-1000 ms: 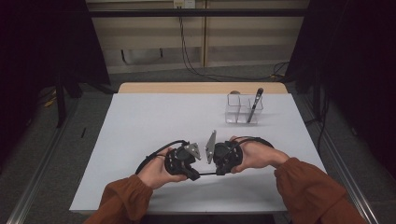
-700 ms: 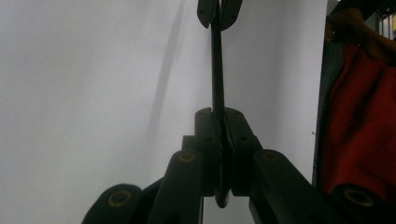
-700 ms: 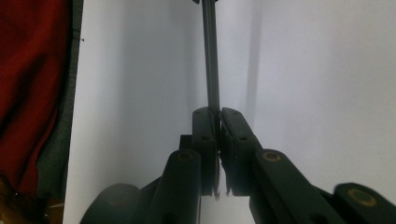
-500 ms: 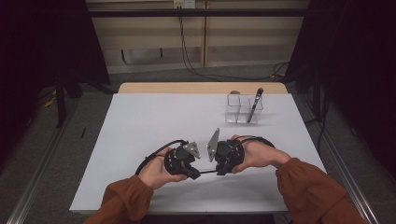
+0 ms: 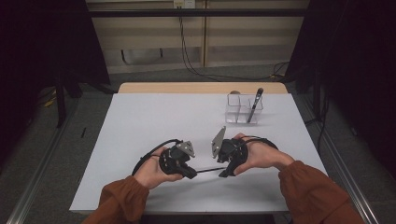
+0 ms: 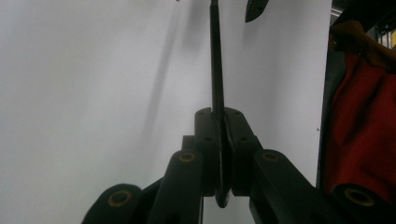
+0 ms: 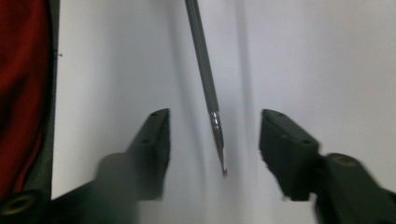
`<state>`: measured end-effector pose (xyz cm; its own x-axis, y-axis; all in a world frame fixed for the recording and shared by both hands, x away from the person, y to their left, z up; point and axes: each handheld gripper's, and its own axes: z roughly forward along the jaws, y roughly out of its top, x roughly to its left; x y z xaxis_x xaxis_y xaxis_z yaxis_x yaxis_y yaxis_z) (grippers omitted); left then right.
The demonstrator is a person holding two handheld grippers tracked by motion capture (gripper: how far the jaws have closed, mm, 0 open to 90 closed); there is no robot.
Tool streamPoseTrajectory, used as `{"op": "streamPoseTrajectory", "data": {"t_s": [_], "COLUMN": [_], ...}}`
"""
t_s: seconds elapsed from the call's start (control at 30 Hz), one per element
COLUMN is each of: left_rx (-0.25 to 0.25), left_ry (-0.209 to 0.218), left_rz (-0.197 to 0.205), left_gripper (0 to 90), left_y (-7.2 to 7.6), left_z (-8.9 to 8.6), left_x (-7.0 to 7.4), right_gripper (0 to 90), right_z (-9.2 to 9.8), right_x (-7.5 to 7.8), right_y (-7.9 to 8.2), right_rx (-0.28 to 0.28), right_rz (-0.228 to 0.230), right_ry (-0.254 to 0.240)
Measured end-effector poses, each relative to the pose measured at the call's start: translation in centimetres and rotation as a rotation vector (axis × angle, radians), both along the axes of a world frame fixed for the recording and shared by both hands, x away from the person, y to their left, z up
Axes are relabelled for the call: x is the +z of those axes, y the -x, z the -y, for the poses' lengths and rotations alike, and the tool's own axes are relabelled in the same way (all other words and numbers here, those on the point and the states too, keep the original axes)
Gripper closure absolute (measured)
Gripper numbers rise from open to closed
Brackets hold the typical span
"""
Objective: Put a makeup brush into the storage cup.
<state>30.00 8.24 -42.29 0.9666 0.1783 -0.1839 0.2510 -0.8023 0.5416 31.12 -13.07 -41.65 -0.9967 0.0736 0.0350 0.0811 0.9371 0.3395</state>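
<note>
My left gripper (image 6: 219, 154) grips the pen (image 6: 215, 70) at its back end; my right gripper (image 7: 215, 140), open around its tip at lower centre, should close slowly and squarely.

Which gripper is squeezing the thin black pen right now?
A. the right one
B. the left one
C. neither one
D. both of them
B: the left gripper has its jaws closed on the pen, while the right gripper has its jaws spread apart with the pen's tip between them, touching neither.
</note>
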Motion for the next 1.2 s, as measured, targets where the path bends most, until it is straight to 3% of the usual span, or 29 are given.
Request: {"op": "streamPoseTrajectory", "data": {"t_s": [0.27, 0.43, 0.67, 0.87, 1.13, 1.2], "left_rx": [0.016, 0.030, 0.048, 0.055, 0.077, 0.095], "left_ry": [0.011, 0.021, 0.038, 0.038, 0.086, 0.103], "left_rz": [-0.013, -0.016, -0.019, -0.013, -0.014, -0.017], "left_gripper": [85.4, 85.4, 85.4, 85.4, 85.3, 85.3], "left_y": [-0.1, -0.1, 0.1, 0.1, 0.1, 0.2], "left_z": [-1.0, -1.8, -2.5, -3.2, -4.2, -4.4], "left_x": [-0.2, 0.0, -0.1, -0.2, -0.5, -0.5], "right_gripper": [25.3, 11.7, 7.4, 3.2, 4.5, 3.2], "right_z": [1.2, 2.1, 3.3, 4.6, 5.4, 5.6], "right_x": [-0.1, 0.0, -0.1, -0.3, -1.3, -1.6], "right_y": [0.1, 0.3, 0.7, 0.4, 1.4, 1.7], "right_rx": [-0.049, -0.101, -0.140, -0.196, -0.249, -0.254], "right_rz": [0.008, 0.021, 0.041, 0.017, 0.028, 0.014], "right_ry": [-0.057, -0.092, -0.133, -0.186, -0.201, -0.215]}}
